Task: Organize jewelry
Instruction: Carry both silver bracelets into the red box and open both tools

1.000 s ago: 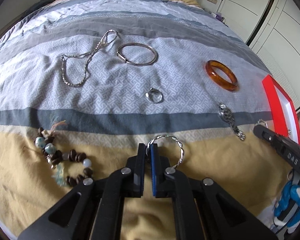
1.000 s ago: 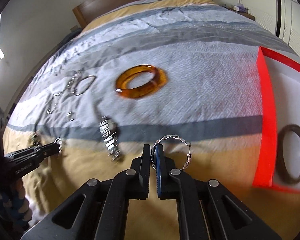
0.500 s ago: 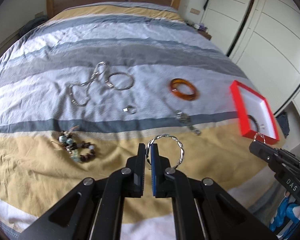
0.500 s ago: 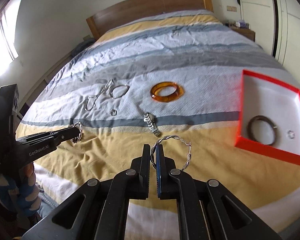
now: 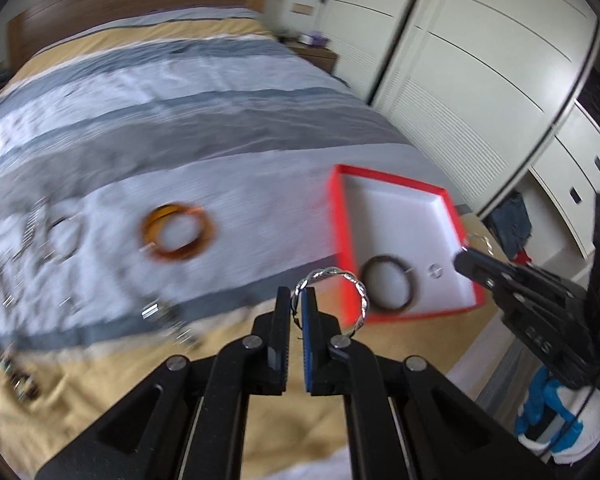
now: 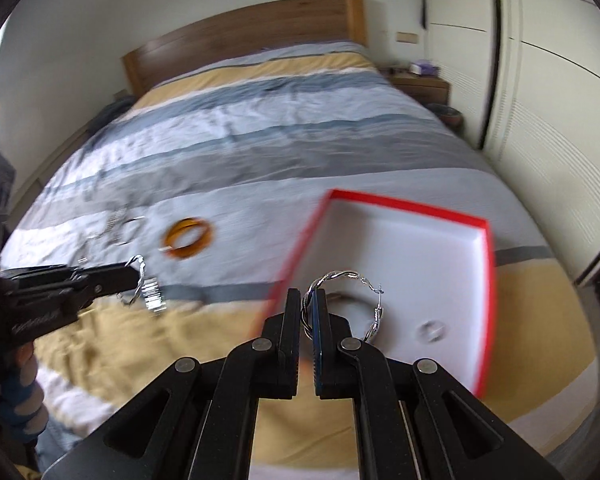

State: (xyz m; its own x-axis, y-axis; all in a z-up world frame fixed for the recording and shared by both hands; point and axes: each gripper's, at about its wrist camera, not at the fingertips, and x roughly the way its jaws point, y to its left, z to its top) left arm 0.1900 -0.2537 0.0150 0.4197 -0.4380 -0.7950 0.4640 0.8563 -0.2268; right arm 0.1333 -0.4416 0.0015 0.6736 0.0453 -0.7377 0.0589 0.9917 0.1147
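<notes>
My left gripper (image 5: 297, 300) is shut on a twisted silver hoop earring (image 5: 350, 282), held above the bed near the red box (image 5: 342, 240). My right gripper (image 6: 308, 304) is shut on a matching silver hoop earring (image 6: 364, 284) above the box's near left corner (image 6: 300, 244). The white-lined box holds a dark bangle (image 5: 388, 284) and a small ring (image 5: 435, 270). The right gripper also shows in the left wrist view (image 5: 466, 254), over the box's right rim. The left gripper shows in the right wrist view (image 6: 134, 272).
On the striped bedspread lie an amber bangle (image 5: 178, 232), a silver bangle (image 5: 62, 240), a chain necklace (image 5: 32, 224), a watch-like bracelet (image 5: 168, 316) and a beaded bracelet (image 5: 16, 376). White wardrobe doors (image 5: 480, 80) stand right of the bed. The headboard (image 6: 240, 40) is at the far end.
Both grippers have swung right toward the red box, each still holding its earring. The box now looms large in both views; the loose jewelry has slid to the left.
</notes>
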